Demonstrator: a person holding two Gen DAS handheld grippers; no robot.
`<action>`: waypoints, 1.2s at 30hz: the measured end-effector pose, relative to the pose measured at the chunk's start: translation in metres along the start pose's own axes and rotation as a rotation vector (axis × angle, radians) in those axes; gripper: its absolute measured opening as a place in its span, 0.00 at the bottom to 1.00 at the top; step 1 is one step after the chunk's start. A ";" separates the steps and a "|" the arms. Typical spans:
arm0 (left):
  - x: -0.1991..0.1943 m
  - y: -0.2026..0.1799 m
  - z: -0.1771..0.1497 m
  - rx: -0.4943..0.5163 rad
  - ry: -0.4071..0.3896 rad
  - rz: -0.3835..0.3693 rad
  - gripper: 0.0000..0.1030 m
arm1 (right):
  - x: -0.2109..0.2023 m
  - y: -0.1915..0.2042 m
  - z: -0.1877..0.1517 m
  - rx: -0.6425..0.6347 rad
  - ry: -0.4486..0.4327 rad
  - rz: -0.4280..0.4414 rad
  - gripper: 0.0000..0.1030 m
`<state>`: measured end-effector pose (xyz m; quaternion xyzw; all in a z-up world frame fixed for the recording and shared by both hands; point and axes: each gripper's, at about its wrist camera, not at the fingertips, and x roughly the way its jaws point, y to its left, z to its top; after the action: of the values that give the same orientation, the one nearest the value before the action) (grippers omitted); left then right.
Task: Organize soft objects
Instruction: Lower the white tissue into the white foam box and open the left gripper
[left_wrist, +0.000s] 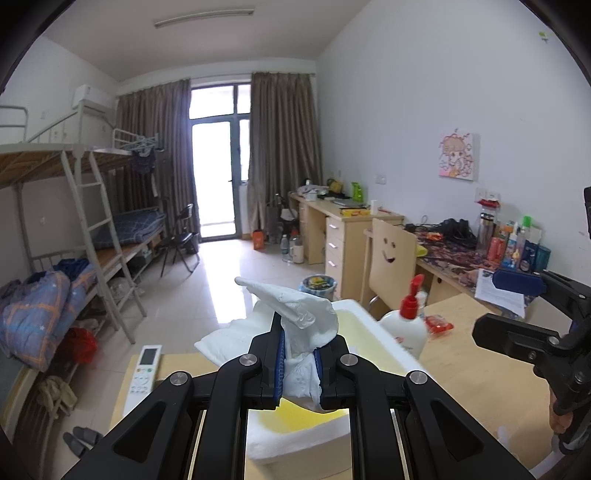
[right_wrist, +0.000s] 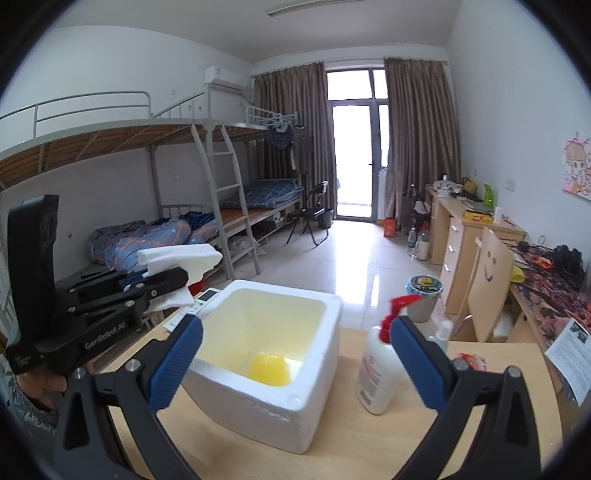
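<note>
My left tongs (left_wrist: 299, 363) are clenched on a bunched white cloth (left_wrist: 306, 317), its folds pinched between the blue pads (left_wrist: 280, 363) and a twisted end sticking up and away from me. From the right wrist view the same cloth (right_wrist: 181, 258) shows held in the air off the left side of the white foam box (right_wrist: 295, 398), above the desk (right_wrist: 461, 417) edge and not inside the box. The box stands open on the desk, its inside yellowish, with a small yellow thing (right_wrist: 269, 369) lying on its floor. My right tongs (right_wrist: 295, 362) are released, the two blue pads (right_wrist: 177, 362) spread wide with nothing between them; the box sits just ahead in the gap, and the right pad stands in front of a white lotion bottle (right_wrist: 373, 373) with a red pump top, upright just beside the box. A white remote control (left_wrist: 144, 373) lies on the desk at the left of the cloth. A red packet (left_wrist: 439, 325) lies on the desk beyond the bottle. Behind it stands a wooden chair (right_wrist: 487, 284) with a smiling face on its back.
</note>
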<state>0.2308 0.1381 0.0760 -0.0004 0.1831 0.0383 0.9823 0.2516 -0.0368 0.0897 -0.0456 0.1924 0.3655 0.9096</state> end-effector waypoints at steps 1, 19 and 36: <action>0.002 -0.003 0.001 0.003 0.000 -0.012 0.13 | -0.003 -0.002 0.000 0.004 -0.002 -0.009 0.99; 0.040 -0.034 0.004 0.052 0.083 -0.083 0.13 | -0.042 -0.034 -0.021 0.070 -0.036 -0.120 0.99; 0.019 -0.034 0.006 0.033 0.036 -0.009 0.99 | -0.066 -0.036 -0.040 0.101 -0.056 -0.149 1.00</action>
<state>0.2529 0.1061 0.0744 0.0142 0.2012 0.0309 0.9789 0.2198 -0.1143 0.0764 -0.0034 0.1810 0.2878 0.9404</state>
